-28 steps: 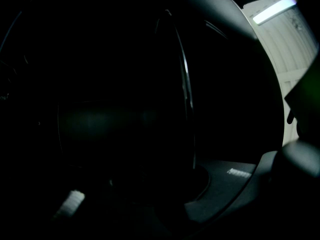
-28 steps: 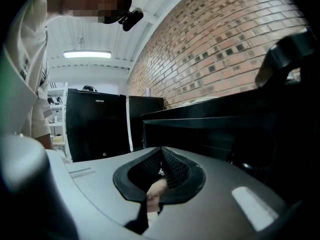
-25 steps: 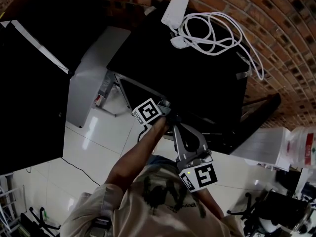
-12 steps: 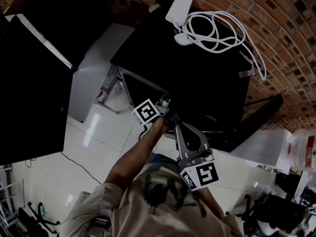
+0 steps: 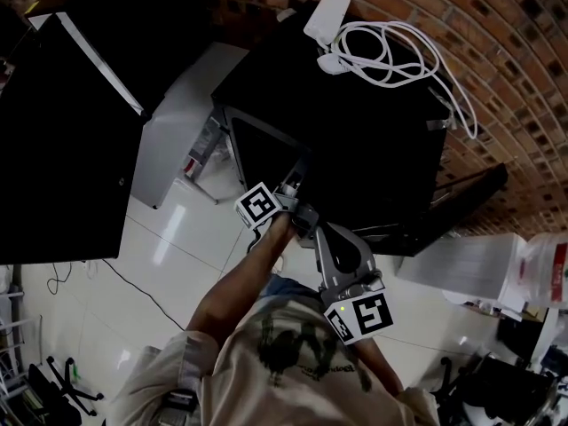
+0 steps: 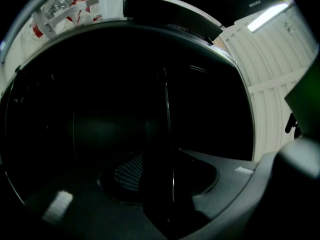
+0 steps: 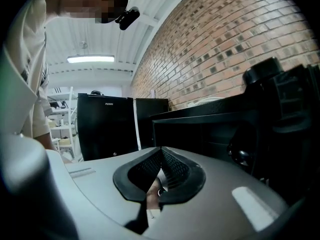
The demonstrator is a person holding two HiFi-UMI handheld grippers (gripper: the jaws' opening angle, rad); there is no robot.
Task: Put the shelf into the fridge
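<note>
**Shelf held edge-on in the left fingers, in front of the black fridge**

The shelf (image 6: 167,119) is pinched between the fingers (image 6: 127,171) of the left gripper (image 6: 165,184). That gripper's view shows it only as one thin bright upright edge, with nearly everything around it black. The head view instead shows a dark framed panel rising from the left gripper toward the fridge (image 5: 355,131), its far end lost in shadow. The right gripper (image 7: 160,151), close beside the left, has its fingers pressed together on nothing. Only its own view shows this.
</note>
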